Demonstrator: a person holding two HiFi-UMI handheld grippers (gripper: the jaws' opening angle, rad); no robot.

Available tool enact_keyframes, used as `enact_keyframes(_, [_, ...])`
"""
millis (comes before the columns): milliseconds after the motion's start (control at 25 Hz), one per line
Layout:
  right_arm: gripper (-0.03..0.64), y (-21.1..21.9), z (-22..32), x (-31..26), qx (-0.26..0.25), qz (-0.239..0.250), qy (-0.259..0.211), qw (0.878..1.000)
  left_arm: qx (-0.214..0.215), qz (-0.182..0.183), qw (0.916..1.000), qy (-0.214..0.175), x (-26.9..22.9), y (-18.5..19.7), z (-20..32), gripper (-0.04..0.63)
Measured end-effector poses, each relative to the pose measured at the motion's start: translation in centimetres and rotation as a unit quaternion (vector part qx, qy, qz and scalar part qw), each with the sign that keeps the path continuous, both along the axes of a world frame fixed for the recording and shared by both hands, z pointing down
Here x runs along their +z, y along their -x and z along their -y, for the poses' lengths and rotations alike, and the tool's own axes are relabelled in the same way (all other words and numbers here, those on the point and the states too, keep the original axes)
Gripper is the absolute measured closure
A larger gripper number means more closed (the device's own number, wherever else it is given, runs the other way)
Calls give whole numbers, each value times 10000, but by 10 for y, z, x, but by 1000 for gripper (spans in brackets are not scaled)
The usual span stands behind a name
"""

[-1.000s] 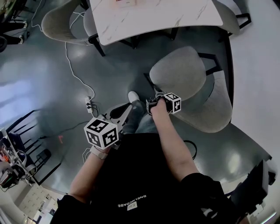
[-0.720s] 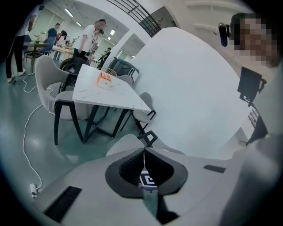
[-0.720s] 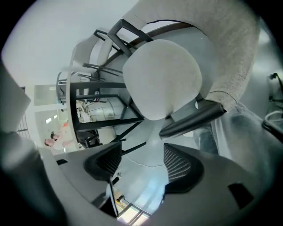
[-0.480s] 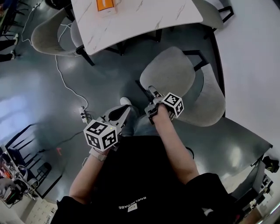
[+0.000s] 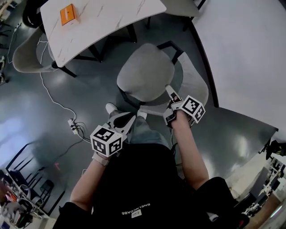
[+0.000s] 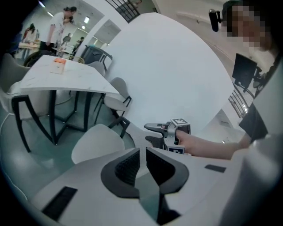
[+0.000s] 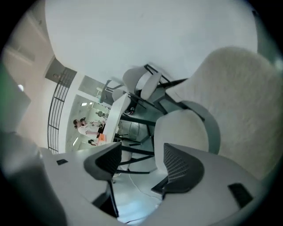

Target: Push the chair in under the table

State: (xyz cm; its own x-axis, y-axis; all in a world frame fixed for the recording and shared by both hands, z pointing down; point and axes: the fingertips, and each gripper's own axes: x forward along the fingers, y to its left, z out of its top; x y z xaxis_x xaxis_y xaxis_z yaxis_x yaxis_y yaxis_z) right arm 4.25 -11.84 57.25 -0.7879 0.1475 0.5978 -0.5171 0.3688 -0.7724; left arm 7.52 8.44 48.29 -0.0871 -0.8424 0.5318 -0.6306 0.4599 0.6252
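The grey chair point(image 5: 145, 77) stands on the dark floor just short of the white marble table point(image 5: 96, 20), its curved backrest point(image 5: 195, 85) on the side nearest me. My right gripper point(image 5: 170, 103) hovers at the near end of that backrest, open and empty. Along its jaws point(image 7: 141, 152) I see the chair seat point(image 7: 181, 128) and the table point(image 7: 117, 110) beyond. My left gripper point(image 5: 127, 118) hangs lower left, away from the chair. Its jaws point(image 6: 142, 152) are opening, only a narrow slit apart, with nothing between them. Past them lie the seat point(image 6: 95, 143) and the right gripper point(image 6: 150, 133).
An orange box point(image 5: 69, 14) lies on the table. Another grey chair point(image 5: 26, 54) stands at the table's left. A power strip with a white cable point(image 5: 74, 126) lies on the floor to the left. A white wall point(image 5: 250, 58) runs along the right. People stand far off point(image 6: 59, 20).
The person has stepped around the chair. My right gripper has gone from the seat's near left edge to the backrest's near end, rolling as it rose. The left gripper moved along too.
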Motion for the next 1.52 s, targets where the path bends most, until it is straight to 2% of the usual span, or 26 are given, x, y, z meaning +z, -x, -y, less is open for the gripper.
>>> enact_keyframes(160, [333,-45,81,-22,253,54,-758,9968,880,140,9960,49,9,-39,62,525])
enact_keyframes(280, [333,-76,129,-34,475,-7,-1201,9916,1418,255,9895,93,18,-63,100,483])
enact_keyframes(400, [333,-107,165,-35,670,-222,-1531,9857,1855,540,9811,95,27,-80,132,461])
enact_keyframes(600, [333,-145,194,-12,600,-769,-1859,9777,2535,1236,9586,400,65,-101,173,397])
enact_keyframes(720, [333,-153,193,5,429,-988,-1902,9758,2810,1750,9412,669,91,-104,188,352])
enact_keyframes(840, [333,-153,189,21,365,-1139,-1848,9755,3038,2004,9287,711,112,-110,201,336])
enact_keyframes(1080, [333,-150,183,42,320,-1399,-1848,9722,3512,1959,9125,742,150,-130,216,327])
enact_keyframes(1240, [333,-144,181,60,61,-1633,-1875,9686,3665,1793,9098,761,174,-138,221,327])
enact_keyframes(1440, [334,-142,178,81,-8,-1786,-1578,9712,3945,1597,8985,1073,209,-147,219,327])
enact_keyframes(1520, [334,-141,176,87,-68,-1862,-1528,9705,3966,1502,8992,1079,214,-148,218,327])
